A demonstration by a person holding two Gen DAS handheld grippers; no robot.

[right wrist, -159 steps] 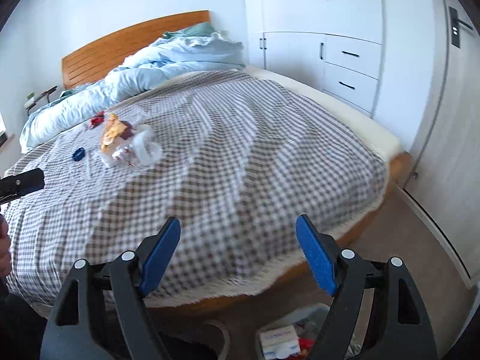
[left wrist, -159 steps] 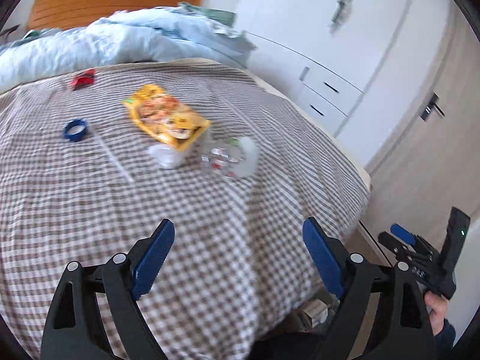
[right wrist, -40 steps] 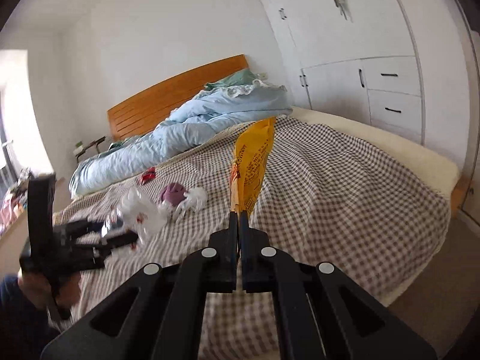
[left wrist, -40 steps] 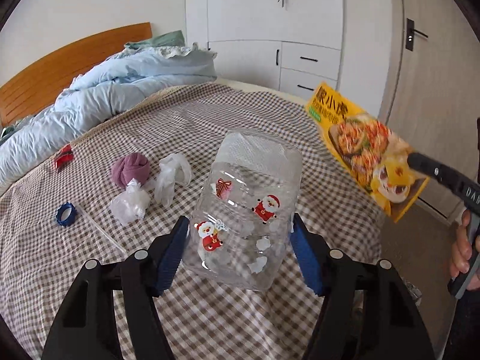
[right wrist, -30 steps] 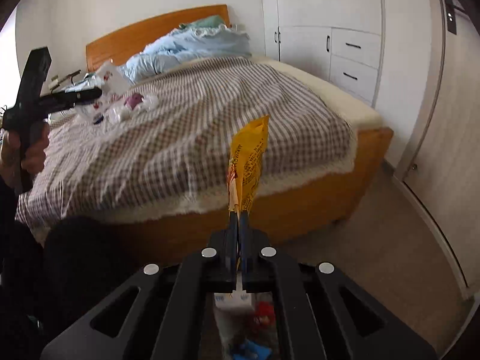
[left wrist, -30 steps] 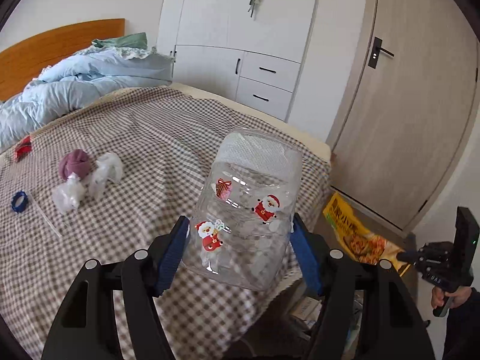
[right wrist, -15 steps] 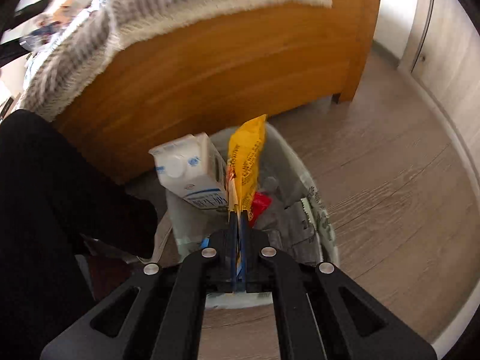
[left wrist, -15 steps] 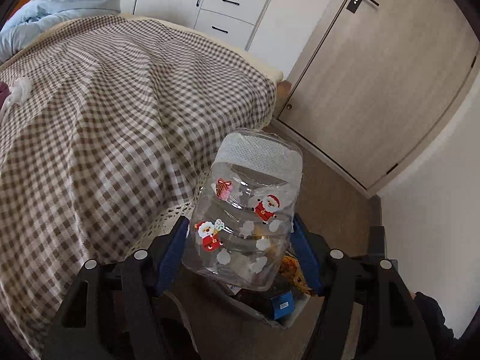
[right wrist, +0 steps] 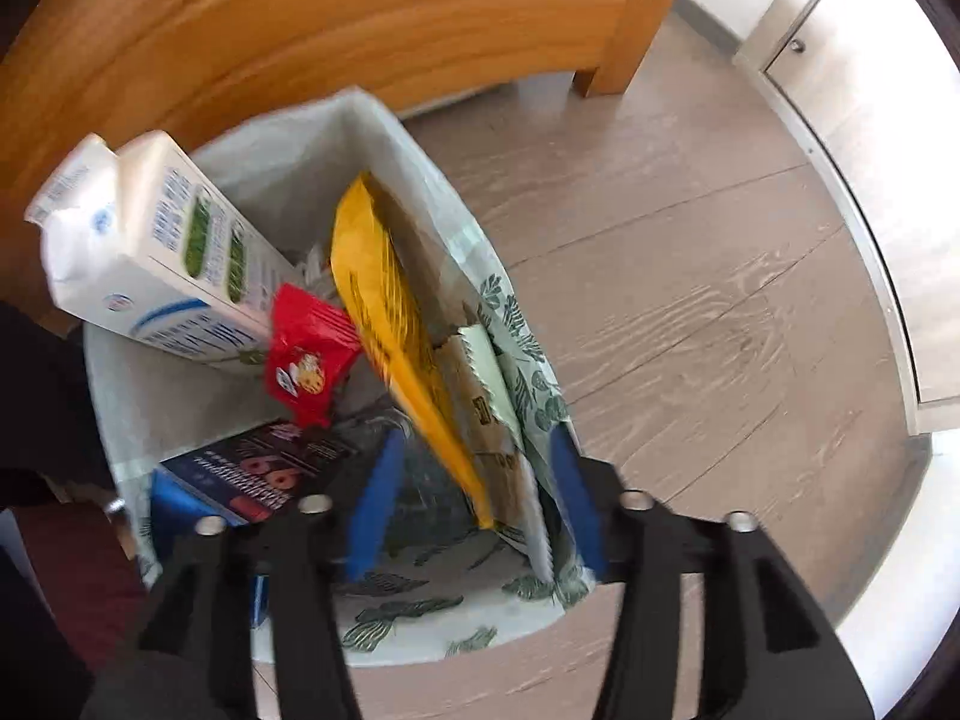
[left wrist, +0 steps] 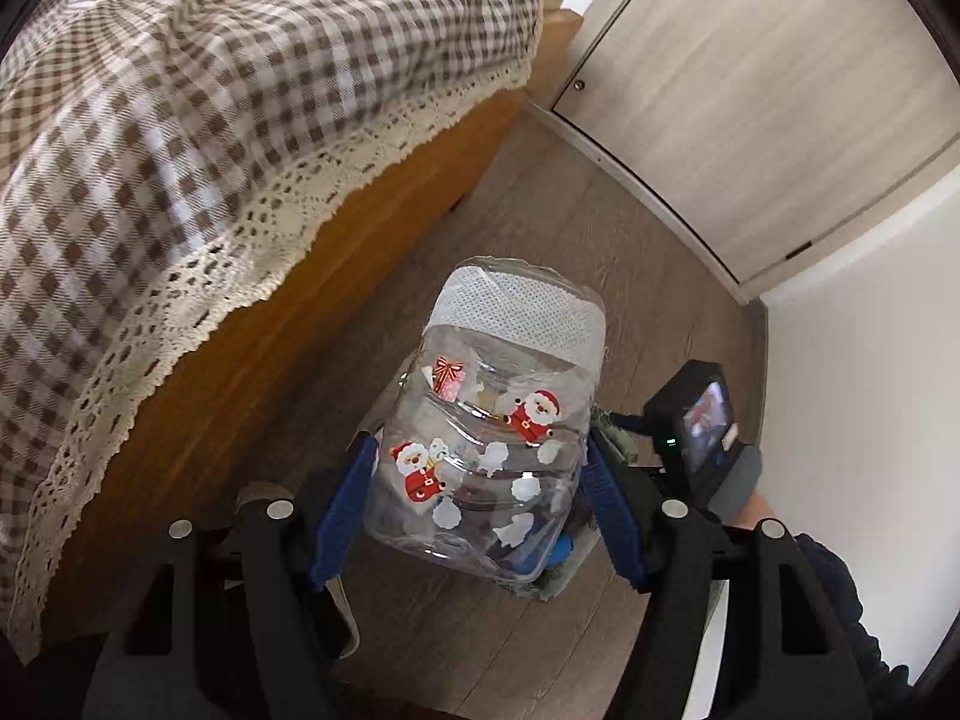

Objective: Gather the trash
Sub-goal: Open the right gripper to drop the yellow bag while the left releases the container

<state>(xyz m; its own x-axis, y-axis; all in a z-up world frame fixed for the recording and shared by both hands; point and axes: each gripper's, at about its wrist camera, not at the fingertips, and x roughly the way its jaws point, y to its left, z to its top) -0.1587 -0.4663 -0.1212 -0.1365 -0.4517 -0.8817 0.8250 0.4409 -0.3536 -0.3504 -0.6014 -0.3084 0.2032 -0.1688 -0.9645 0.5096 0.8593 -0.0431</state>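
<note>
A clear plastic jar (left wrist: 492, 438) with Santa stickers and a white mesh band sits between the blue pads of my left gripper (left wrist: 477, 468), which is shut on it above the floor by the bed. In the right wrist view, my right gripper (right wrist: 474, 462) hangs over the trash bin (right wrist: 420, 618) with its jaws opening. The yellow snack bag (right wrist: 384, 300) stands loose between the jaws, leaning inside the bin, and neither pad presses on it. The back of the right gripper (left wrist: 690, 432) shows just right of the jar.
The bin has a leaf-patterned liner and holds a milk carton (right wrist: 150, 252), a red wrapper (right wrist: 306, 354) and a dark box (right wrist: 264, 468). The wooden bed frame (right wrist: 300, 18) stands right behind it. The checked cover (left wrist: 180, 90) hangs over the bed's edge. A door (left wrist: 750, 90) is beyond.
The right jaws have parted and let go of the yellow bag, which now rests in the bin. Both grippers came down from the bed toward the floor. The left still holds the jar.
</note>
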